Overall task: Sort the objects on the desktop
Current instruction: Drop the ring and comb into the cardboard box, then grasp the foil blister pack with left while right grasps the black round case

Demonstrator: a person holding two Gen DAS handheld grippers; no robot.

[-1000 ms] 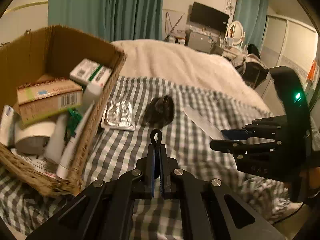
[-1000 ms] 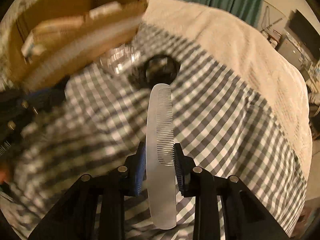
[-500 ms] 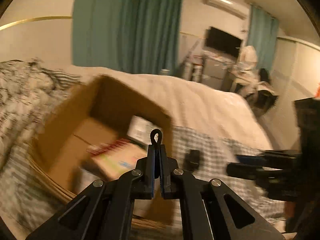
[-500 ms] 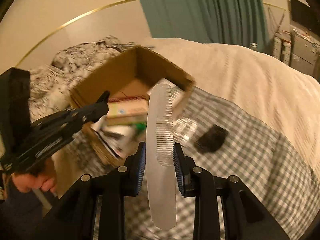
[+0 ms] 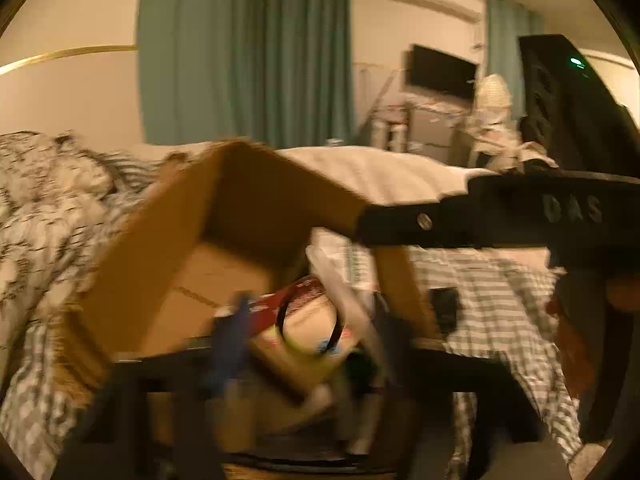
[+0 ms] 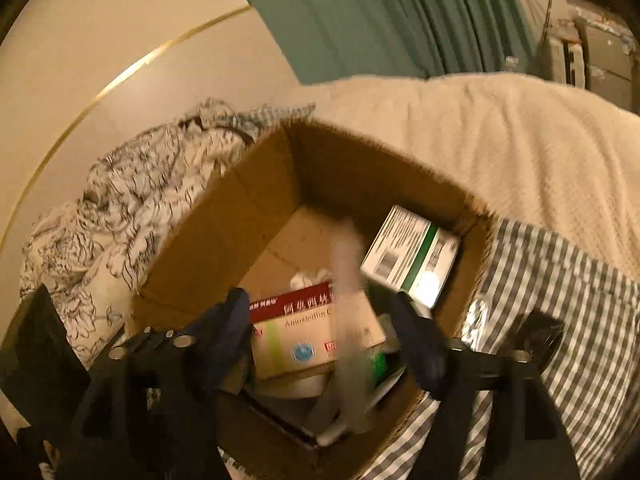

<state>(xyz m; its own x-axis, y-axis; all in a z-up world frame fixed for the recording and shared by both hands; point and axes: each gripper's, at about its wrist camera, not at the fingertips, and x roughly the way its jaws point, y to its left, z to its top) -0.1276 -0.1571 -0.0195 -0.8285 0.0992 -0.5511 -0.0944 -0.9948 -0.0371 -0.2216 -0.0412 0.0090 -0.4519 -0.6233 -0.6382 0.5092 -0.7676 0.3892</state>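
Observation:
An open cardboard box (image 6: 224, 240) holds medicine boxes, among them a red and white one (image 6: 304, 328) and a green and white one (image 6: 412, 256). My right gripper (image 6: 324, 328) is open over the box, jaws wide apart. The translucent white comb (image 6: 348, 320) shows blurred between them, free of the pads, above the contents. My left gripper (image 5: 308, 332) is open too and blurred, with a black loop (image 5: 312, 328) loose between its fingers over the box (image 5: 168, 248). The comb also shows in the left wrist view (image 5: 340, 288).
The box stands on a grey checked cloth (image 6: 560, 320) over a bed. A silver blister pack (image 6: 480, 320) and a dark object (image 6: 540, 336) lie on the cloth right of the box. A patterned quilt (image 6: 100, 220) lies to the left.
Both grippers moved over the box and opened. The right one let go of the comb; the left one let go of the black loop.

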